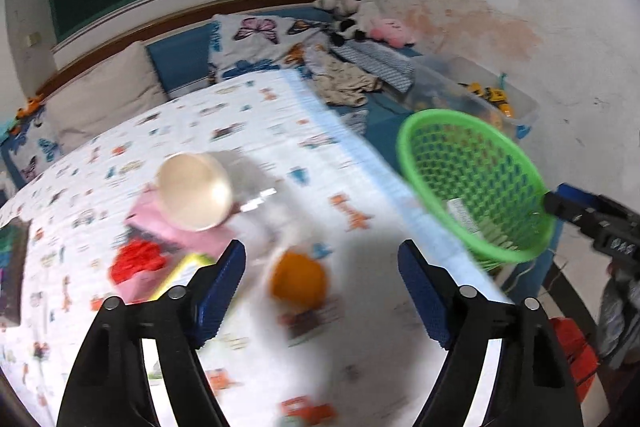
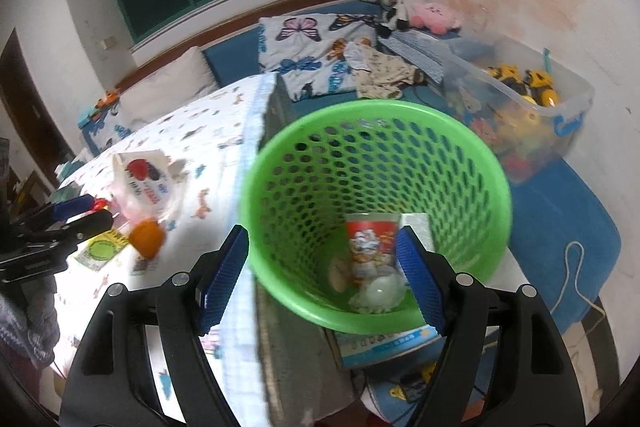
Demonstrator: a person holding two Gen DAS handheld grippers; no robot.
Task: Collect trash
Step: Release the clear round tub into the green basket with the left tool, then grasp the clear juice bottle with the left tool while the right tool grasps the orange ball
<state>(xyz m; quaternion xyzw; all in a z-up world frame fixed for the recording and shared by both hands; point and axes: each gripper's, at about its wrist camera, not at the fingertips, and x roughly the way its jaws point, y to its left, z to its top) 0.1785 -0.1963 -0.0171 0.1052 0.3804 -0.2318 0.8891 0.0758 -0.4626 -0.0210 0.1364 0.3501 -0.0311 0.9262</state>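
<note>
Basket (image 2: 376, 163) partly filled: printed cup (image 2: 370, 247), wrappers inside. Orange piece (image 1: 298, 279), paper bowl (image 1: 194, 197), packets remain on bed (image 1: 280, 131). Left gripper (image 1: 322, 291) and right gripper (image 2: 322, 277) both released, empty.

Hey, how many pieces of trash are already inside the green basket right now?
3 that I can make out in the green basket: a red printed cup standing at the bottom, a whitish wad below it, and a white flat piece beside the cup. More may be hidden.
</note>
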